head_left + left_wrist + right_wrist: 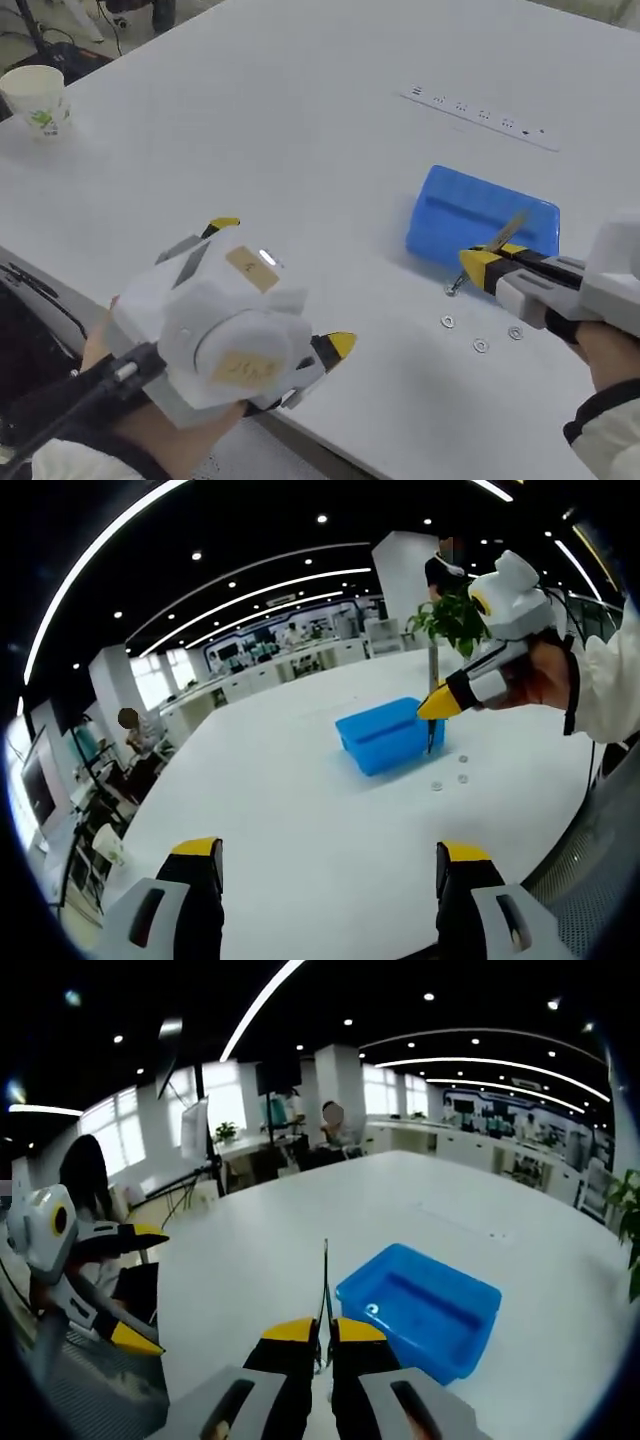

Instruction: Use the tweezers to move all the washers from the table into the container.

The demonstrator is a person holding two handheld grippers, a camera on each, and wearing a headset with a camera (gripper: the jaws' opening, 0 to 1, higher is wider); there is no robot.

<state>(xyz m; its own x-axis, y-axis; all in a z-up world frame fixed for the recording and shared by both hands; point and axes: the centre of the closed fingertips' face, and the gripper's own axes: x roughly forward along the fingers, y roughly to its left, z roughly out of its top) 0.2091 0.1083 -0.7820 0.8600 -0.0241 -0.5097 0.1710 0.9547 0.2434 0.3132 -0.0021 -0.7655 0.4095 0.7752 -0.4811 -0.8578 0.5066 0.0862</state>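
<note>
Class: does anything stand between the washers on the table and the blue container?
Nothing visible does. The washers lie on bare table beside the container; the tweezers, held in the right gripper, hang above that gap.

A wide white bench [250, 150] carries a power strip [480, 118] near its far edge and a paper cup [35, 98] near its left edge. Beyond it lies an open office with ceiling light strips [265, 1000], a white pillar [400, 565], windows [225, 1085], desks [250, 680] and a plant [455, 620].
</note>
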